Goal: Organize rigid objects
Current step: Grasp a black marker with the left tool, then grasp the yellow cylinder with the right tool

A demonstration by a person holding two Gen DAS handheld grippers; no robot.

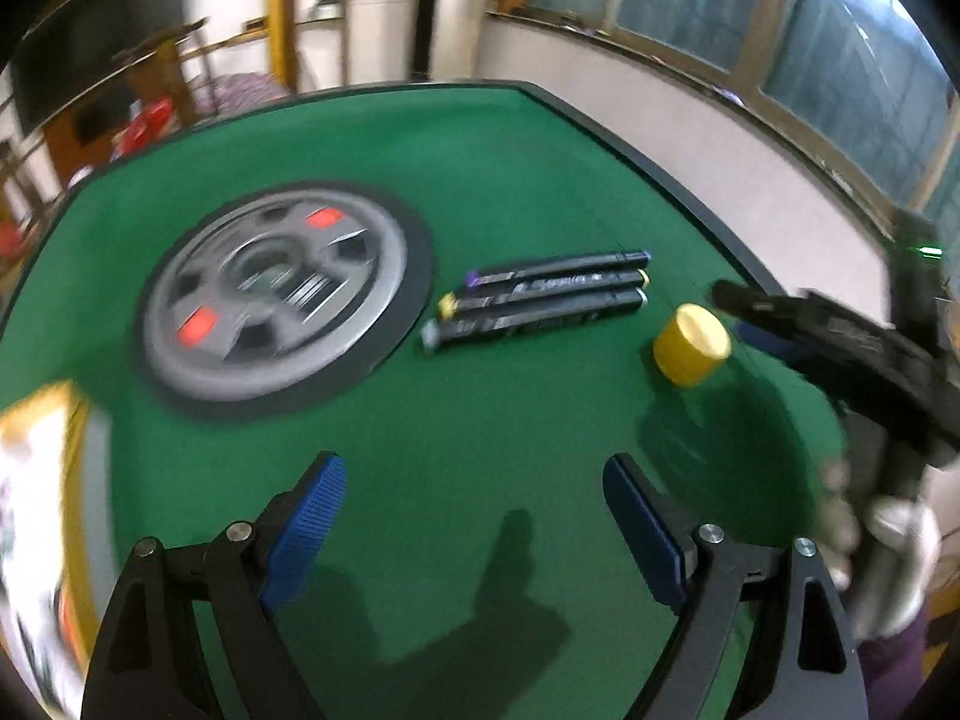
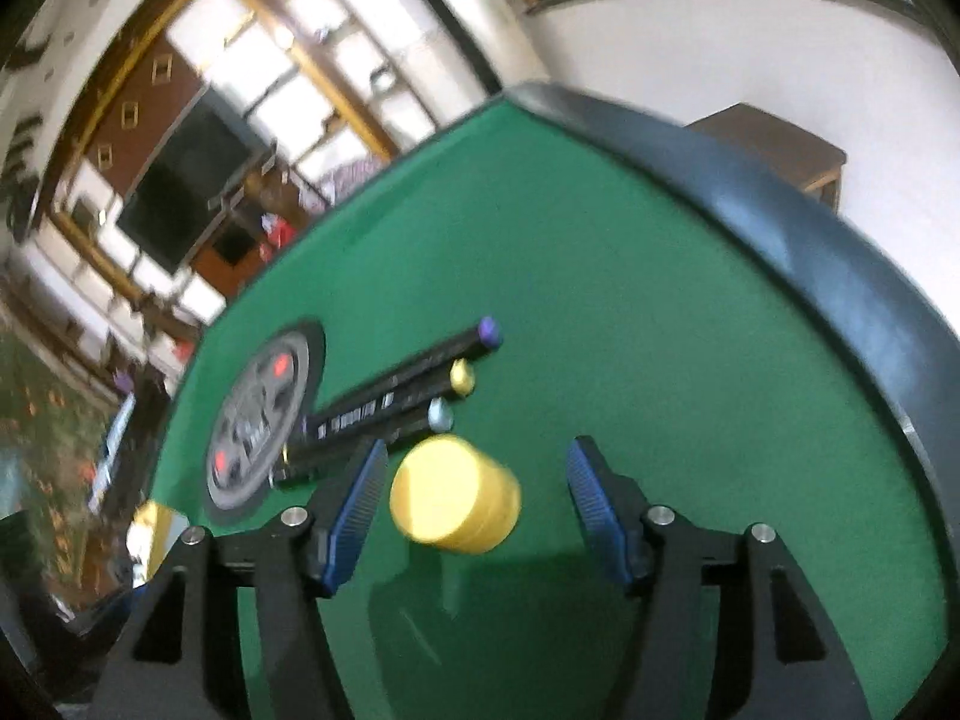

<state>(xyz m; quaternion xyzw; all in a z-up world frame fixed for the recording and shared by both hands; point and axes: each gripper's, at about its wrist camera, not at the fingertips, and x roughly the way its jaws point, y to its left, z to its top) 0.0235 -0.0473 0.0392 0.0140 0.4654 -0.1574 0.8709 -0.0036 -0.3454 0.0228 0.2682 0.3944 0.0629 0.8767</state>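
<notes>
A short yellow cylinder (image 2: 453, 495) stands on the green felt table (image 2: 630, 300), between the blue pads of my right gripper (image 2: 478, 450). Felt shows on both sides of it, so the pads do not press on it and the gripper is open. Just beyond it lie three black markers (image 2: 384, 408) side by side, with purple, yellow and grey end caps. The left wrist view shows the same markers (image 1: 540, 294) and cylinder (image 1: 690, 351) farther off, to the right. My left gripper (image 1: 474, 468) hangs open over bare felt with nothing between its fingers.
A round grey and black disc (image 1: 276, 300) with red squares is set into the felt left of the markers. A yellow and white packet (image 1: 42, 510) lies at the near left. The table's dark padded rim (image 2: 780, 228) runs along the right. A hand (image 1: 888, 540) holds the right tool.
</notes>
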